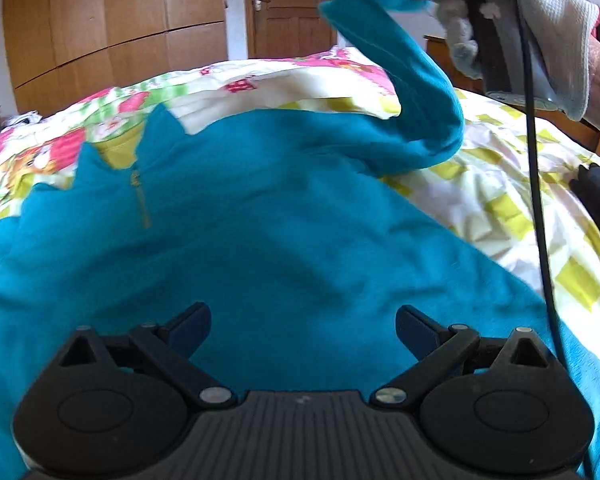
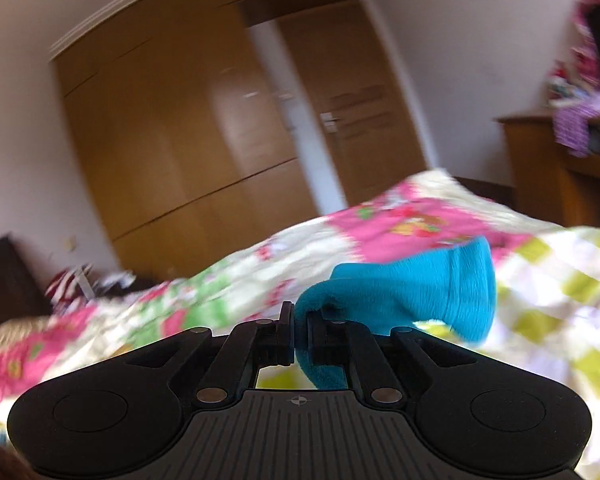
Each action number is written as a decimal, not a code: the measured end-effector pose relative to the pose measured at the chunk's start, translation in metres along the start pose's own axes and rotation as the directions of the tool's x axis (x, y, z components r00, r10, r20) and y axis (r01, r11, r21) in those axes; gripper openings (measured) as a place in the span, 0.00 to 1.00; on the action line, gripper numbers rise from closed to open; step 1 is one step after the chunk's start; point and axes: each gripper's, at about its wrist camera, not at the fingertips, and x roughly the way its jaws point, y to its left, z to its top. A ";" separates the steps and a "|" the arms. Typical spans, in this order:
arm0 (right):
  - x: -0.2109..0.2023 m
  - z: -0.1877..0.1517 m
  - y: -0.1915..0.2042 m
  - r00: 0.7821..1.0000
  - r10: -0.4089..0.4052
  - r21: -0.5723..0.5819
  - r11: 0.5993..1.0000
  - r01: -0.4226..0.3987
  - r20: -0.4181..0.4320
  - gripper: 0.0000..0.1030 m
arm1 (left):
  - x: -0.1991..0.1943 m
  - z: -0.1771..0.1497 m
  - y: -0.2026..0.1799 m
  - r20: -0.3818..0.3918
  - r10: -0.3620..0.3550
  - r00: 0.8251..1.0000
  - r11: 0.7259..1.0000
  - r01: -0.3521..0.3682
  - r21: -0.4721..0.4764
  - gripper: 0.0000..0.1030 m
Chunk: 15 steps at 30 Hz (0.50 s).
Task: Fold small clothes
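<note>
Left wrist view: a teal sweater [image 1: 284, 232] is lying spread flat on the patterned bedspread [image 1: 512, 208], its long axis running from the near edge toward the far left, collar and short zipper [image 1: 140, 200] pointing far-left. One sleeve [image 1: 412, 92] is rising from the right shoulder, arching up and back toward the top of the picture. The left gripper [image 1: 303, 330] is hovering low over the sweater's near hem, fingers spread wide, grasping nothing. The gloved right hand [image 1: 540, 36] is holding its tool high at far right, with the cuff pinched at its tip.

Right wrist view: the right gripper [image 2: 300, 334] is clenching the sleeve cuff [image 2: 420, 296] between nearly closed fingers, above the bedspread [image 2: 560, 280]. A wardrobe [image 2: 172, 152] is standing beyond.
</note>
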 end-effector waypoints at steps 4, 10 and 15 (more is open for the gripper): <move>0.040 -0.069 0.141 0.964 0.202 -0.362 0.897 -0.252 -0.170 0.06 | -0.007 -0.023 0.035 -0.008 0.078 0.997 0.995 -0.078 -0.056 1.00; 0.076 -0.175 0.214 0.897 0.104 -0.608 0.701 -0.372 -0.430 0.06 | -0.005 -0.042 0.061 -0.006 0.047 0.999 0.998 -0.047 -0.050 1.00; 0.054 -0.183 0.229 0.907 0.055 -0.710 0.603 -0.364 -0.419 0.15 | -0.009 -0.043 0.079 0.018 0.012 1.000 0.996 -0.010 -0.092 1.00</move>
